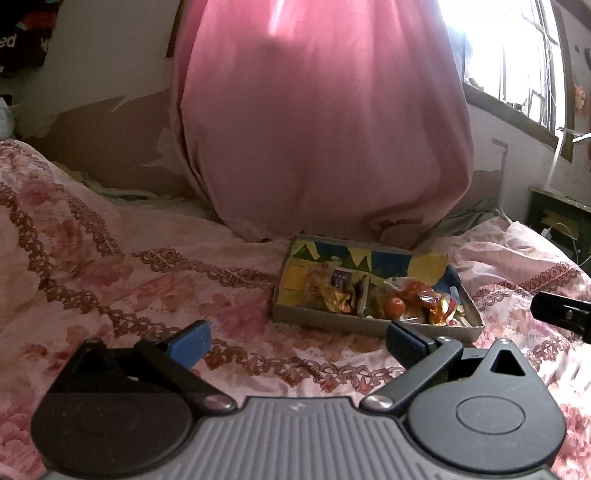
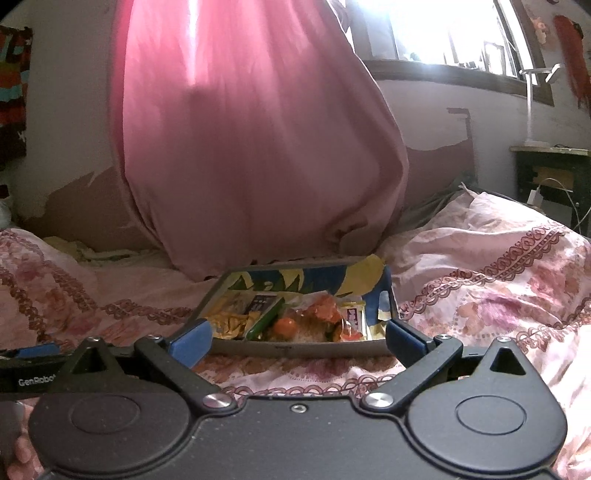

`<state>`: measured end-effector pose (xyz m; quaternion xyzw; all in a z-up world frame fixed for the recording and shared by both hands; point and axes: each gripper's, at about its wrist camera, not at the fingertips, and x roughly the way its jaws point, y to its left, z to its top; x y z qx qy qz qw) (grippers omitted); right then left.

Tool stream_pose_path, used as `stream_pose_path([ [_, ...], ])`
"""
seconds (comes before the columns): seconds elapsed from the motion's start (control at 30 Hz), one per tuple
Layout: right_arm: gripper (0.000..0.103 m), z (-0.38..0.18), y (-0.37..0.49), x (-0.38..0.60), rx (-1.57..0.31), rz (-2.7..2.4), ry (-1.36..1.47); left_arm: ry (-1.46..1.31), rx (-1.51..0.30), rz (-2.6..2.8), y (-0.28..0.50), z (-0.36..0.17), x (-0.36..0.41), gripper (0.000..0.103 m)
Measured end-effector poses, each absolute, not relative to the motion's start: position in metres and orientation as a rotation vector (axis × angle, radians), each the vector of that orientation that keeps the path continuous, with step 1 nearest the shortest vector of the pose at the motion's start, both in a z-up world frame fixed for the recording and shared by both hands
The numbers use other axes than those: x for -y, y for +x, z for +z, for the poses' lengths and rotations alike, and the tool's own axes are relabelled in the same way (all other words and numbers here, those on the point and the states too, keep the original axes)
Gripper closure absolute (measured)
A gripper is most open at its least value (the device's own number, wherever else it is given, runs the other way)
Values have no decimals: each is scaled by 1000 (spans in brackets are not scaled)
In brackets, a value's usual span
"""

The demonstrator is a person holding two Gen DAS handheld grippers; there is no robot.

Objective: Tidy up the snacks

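Observation:
A shallow cardboard box [image 1: 325, 320] with a colourful lining lies on the bed and holds several wrapped snacks and a small orange ball [image 1: 393, 305]. My left gripper [image 1: 295, 341] is open and empty, hovering just left of and short of the box. In the right wrist view the box [image 2: 295, 349] lies straight ahead, with yellow chips [image 2: 231, 321], a green packet [image 2: 266, 320] and the orange ball [image 2: 285, 326] inside. My right gripper [image 2: 297, 341] is open and empty, its blue pads [image 2: 192, 341] at the box's near edge.
A pink floral bedspread [image 1: 110, 280] covers the bed. A large pink curtain bundle [image 1: 321, 122] hangs behind the box. A dark bedside cabinet [image 2: 550, 177] stands at the right under a bright window [image 2: 443, 33]. The right gripper's tip [image 1: 561, 310] shows at the left view's edge.

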<state>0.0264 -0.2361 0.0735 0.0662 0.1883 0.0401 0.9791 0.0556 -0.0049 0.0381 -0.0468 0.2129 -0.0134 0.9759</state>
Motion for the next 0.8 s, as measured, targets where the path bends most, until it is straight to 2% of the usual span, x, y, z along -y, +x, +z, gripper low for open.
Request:
stream_pose_path([
  [0.8, 1, 65, -15, 240, -419, 57, 146, -87, -477, -24, 24, 32, 5, 0],
])
